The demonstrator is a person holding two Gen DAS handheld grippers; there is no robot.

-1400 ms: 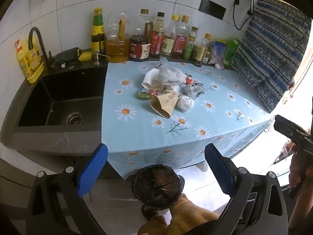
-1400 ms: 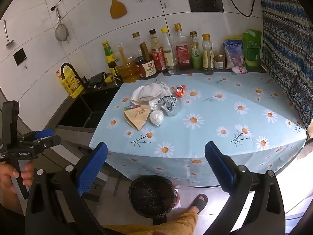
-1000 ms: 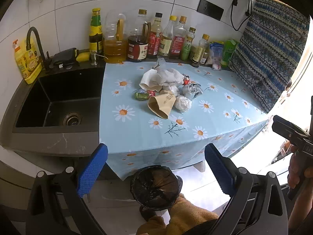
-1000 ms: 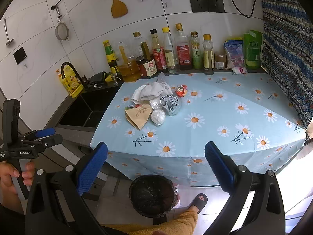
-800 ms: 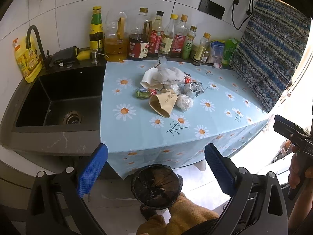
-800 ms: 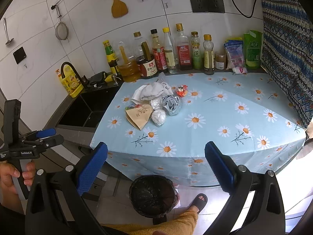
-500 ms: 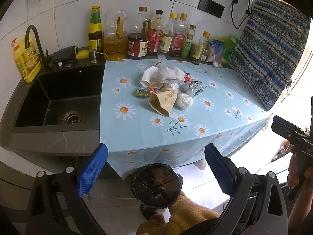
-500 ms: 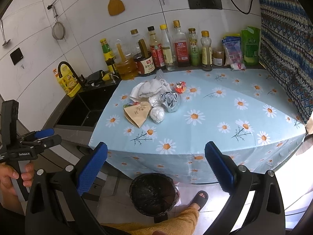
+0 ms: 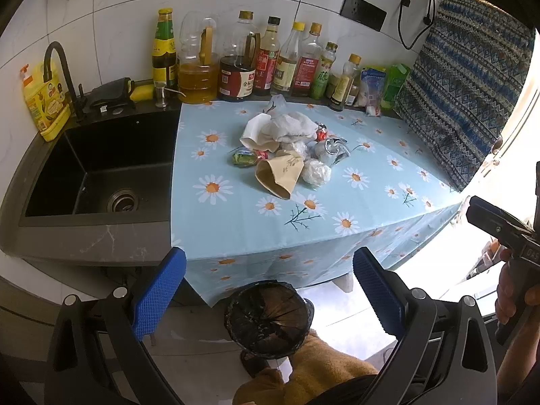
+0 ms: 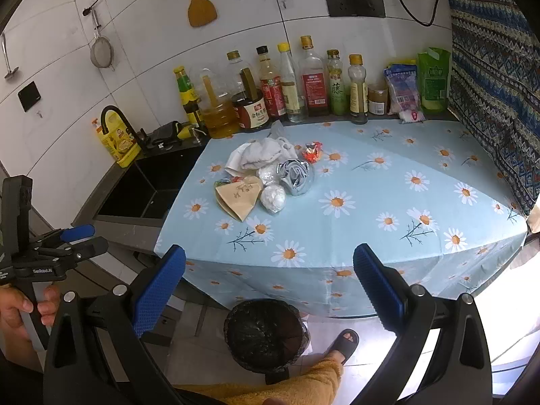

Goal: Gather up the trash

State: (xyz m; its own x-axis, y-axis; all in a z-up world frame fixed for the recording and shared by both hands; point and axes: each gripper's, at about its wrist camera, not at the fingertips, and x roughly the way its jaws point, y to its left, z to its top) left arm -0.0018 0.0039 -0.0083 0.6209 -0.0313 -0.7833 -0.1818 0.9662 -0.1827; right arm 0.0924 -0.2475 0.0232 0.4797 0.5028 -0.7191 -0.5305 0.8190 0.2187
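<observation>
Trash pile (image 10: pixel 266 179) well beyond right claw (image 10: pixel 269 288), spread empty

You get bright daylight from the right; the floor (image 9: pixel 428 270) beside the tablecloth (image 9: pixel 236 229) is blown out. Fisheye distortion bends the wall tiles (image 10: pixel 152 33); corners vignette black.

tablecloth (image 10: pixel 371 202): smooth printed cloth | paper bag (image 10: pixel 240 196): matt brown paper | sink (image 9: pixel 94 168): matt black | wall tiles (image 10: pixel 152 33): glossy | fingers (image 10: pixel 158 290): rough blue pads
</observation>
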